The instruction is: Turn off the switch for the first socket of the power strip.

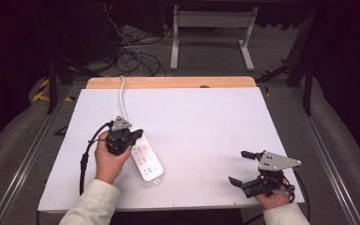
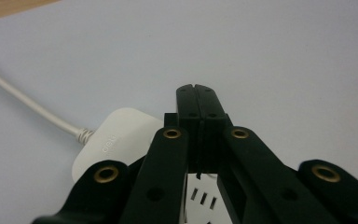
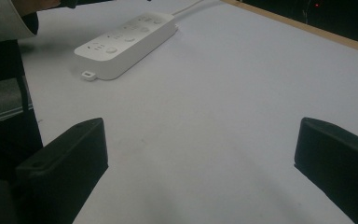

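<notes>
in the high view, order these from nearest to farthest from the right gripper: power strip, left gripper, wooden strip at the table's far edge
1. The power strip, left of the right gripper, across bare table.
2. The left gripper, shut, over the strip's far end.
3. The wooden strip, along the table's far edge.

Power strip [image 2: 121,140] half-hidden (socket end)

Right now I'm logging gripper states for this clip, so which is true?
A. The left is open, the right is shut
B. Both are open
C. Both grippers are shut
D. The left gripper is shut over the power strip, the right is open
D: in the left gripper view the left gripper has its jaws pressed together above the white power strip, while the right gripper holds its jaws wide apart over bare table.
</notes>
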Demonstrator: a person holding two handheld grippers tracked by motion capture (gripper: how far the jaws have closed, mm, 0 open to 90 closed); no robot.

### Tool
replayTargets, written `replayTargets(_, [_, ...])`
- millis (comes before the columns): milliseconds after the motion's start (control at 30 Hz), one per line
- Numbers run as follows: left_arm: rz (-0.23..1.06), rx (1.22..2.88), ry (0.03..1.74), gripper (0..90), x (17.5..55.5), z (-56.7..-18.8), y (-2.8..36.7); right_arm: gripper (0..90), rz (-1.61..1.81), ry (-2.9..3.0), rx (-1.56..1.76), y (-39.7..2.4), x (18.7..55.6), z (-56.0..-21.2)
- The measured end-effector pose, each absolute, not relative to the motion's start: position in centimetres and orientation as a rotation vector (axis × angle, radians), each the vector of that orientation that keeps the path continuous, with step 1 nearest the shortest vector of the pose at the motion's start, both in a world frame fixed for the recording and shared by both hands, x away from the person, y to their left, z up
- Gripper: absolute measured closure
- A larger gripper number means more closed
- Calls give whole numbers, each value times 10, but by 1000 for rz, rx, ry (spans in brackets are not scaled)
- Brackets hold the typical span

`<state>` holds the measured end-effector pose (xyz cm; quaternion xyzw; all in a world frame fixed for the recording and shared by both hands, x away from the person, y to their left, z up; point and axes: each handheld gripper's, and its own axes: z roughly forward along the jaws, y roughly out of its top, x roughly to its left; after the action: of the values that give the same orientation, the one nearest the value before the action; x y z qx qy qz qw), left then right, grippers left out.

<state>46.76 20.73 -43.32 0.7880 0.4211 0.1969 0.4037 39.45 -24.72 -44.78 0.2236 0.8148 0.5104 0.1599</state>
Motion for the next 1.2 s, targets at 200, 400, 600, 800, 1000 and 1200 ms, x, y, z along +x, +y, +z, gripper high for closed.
replayTargets(200, [508, 1989, 1043, 900, 464, -427, 206, 28, 1458, 2330, 644, -247, 395, -448])
replayTargets(400, [517, 1993, 1039, 900, 463, -425, 207, 28, 1457, 2330, 643, -247, 395, -448])
replayTargets(600, [436, 1963, 1011, 900, 458, -417, 208, 28, 1458, 2328, 643, -248, 395, -448])
replayTargets(800, [401, 1902, 960, 757, 449, -410, 213, 28, 1457, 2329, 639, -248, 395, -448])
replayTargets(1000, [423, 1855, 883, 612, 434, -401, 216, 28, 1455, 2327, 641, -248, 395, -448])
replayTargets(1200, [451, 1869, 871, 449, 422, -395, 221, 28, 1456, 2326, 640, -248, 394, -448])
